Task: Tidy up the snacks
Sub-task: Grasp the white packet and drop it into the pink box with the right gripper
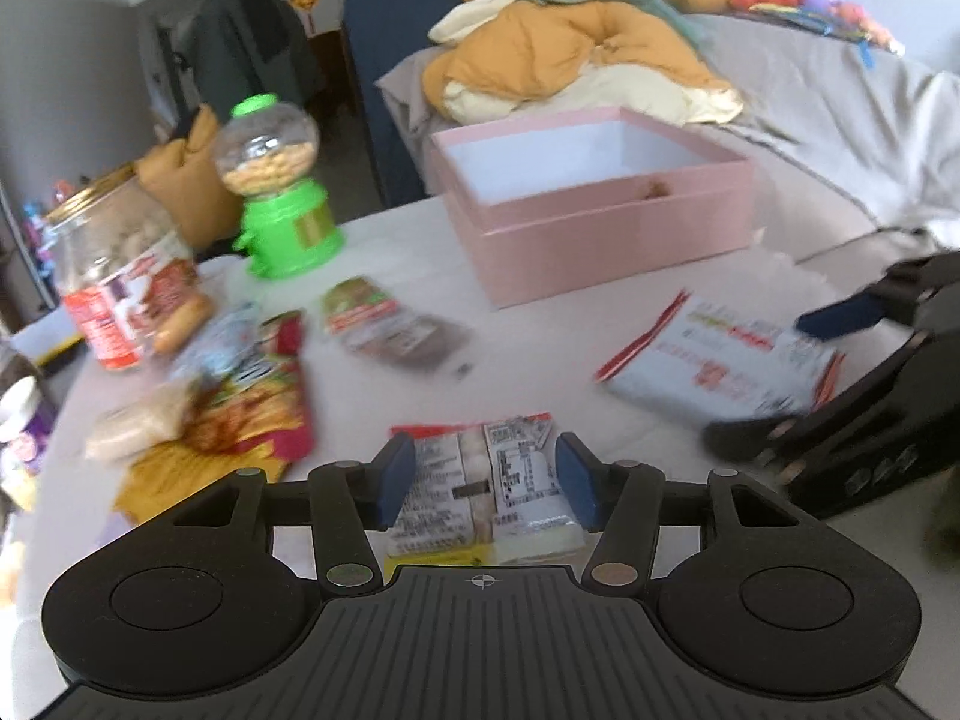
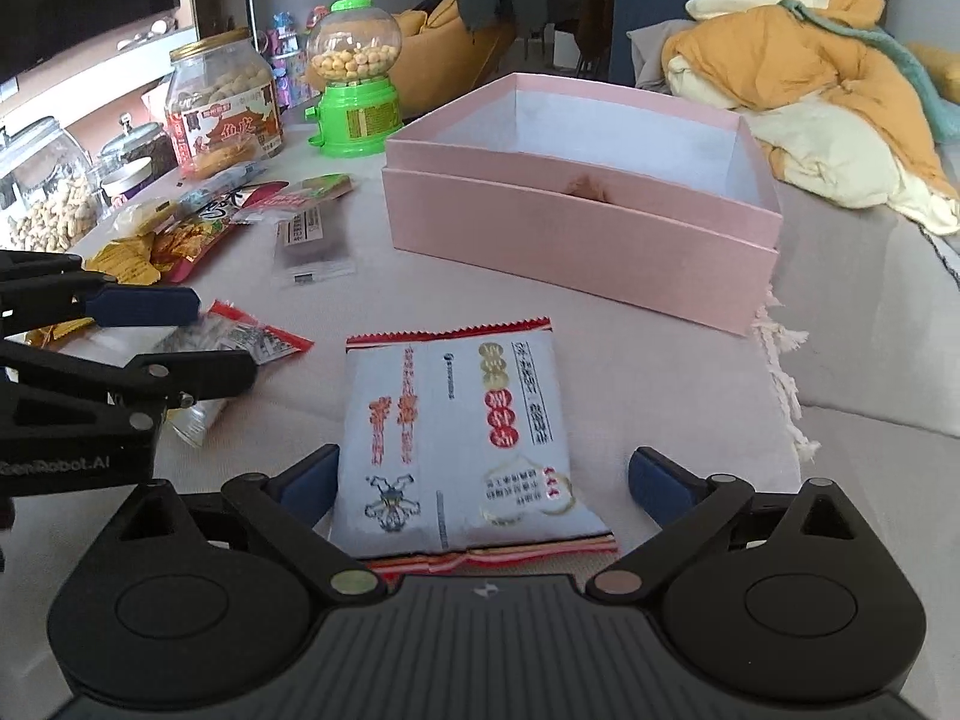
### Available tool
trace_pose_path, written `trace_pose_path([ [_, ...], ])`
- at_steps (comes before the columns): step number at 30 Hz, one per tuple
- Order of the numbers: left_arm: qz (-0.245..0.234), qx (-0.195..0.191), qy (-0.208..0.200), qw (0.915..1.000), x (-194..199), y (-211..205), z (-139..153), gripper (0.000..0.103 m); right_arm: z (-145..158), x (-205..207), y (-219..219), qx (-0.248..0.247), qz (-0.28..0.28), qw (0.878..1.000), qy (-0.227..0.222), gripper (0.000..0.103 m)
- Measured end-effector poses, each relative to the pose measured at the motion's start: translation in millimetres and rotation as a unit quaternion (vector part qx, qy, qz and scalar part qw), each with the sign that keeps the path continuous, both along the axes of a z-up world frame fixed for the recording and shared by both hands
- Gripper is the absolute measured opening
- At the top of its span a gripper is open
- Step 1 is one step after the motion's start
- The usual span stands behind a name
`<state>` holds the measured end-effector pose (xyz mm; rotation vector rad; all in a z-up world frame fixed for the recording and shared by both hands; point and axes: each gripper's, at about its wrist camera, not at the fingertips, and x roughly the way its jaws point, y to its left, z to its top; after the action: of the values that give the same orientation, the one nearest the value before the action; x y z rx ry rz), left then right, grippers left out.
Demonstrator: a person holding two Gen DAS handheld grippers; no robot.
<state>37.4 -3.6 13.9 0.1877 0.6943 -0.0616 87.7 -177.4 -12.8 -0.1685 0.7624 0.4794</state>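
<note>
My left gripper (image 1: 485,483) is open, its blue pads on either side of a clear snack packet with red trim (image 1: 486,480) that lies on the table. My right gripper (image 2: 483,480) is open around a pale blue snack bag with red edges (image 2: 456,438); the left pad is close to the bag, the right pad stands apart. That bag also shows in the left wrist view (image 1: 726,354). An open, empty pink box (image 2: 576,234) stands behind the bag, and it also shows in the left wrist view (image 1: 600,252).
Several loose snack packets (image 2: 198,228) lie at the left. A green candy dispenser (image 2: 354,84), a peanut jar with a red label (image 2: 222,102) and glass jars (image 2: 42,192) stand behind them. A sofa with an orange blanket (image 2: 810,66) lies beyond the box.
</note>
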Motion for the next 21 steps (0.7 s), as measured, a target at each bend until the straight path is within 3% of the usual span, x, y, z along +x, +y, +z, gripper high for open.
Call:
trace_pose_path([
  [4,0.023,-0.022,0.016,0.9994,0,24,-8,0.069,0,0,-1,0.001,-0.003,1.0,-0.001,0.101],
  [6,0.03,-0.075,0.022,0.9965,4,40,-10,0.069,0,-1,1,-0.002,-0.004,1.0,-0.003,0.102],
  [9,0.024,-0.107,0.017,0.9939,10,49,-9,0.069,-1,0,1,0.0,-0.004,1.0,-0.002,0.102],
  [14,0.005,-0.097,0.027,0.9949,17,44,-6,0.064,-1,3,4,-0.002,-0.004,1.0,0.001,0.103],
  [16,-0.015,-0.119,0.028,0.9924,13,44,-2,0.063,1,6,5,0.001,-0.008,1.0,0.003,0.097],
  [17,-0.027,-0.13,0.019,0.991,7,43,3,0.063,2,7,5,0.004,-0.01,1.0,0.001,0.08],
  [18,-0.038,-0.133,0.002,0.9903,1,40,12,0.063,6,7,6,0.003,-0.009,1.0,-0.001,0.076],
  [21,-0.069,-0.151,-0.042,0.9852,-1,29,44,0.063,21,6,3,0.004,0.009,1.0,0.004,0.076],
])
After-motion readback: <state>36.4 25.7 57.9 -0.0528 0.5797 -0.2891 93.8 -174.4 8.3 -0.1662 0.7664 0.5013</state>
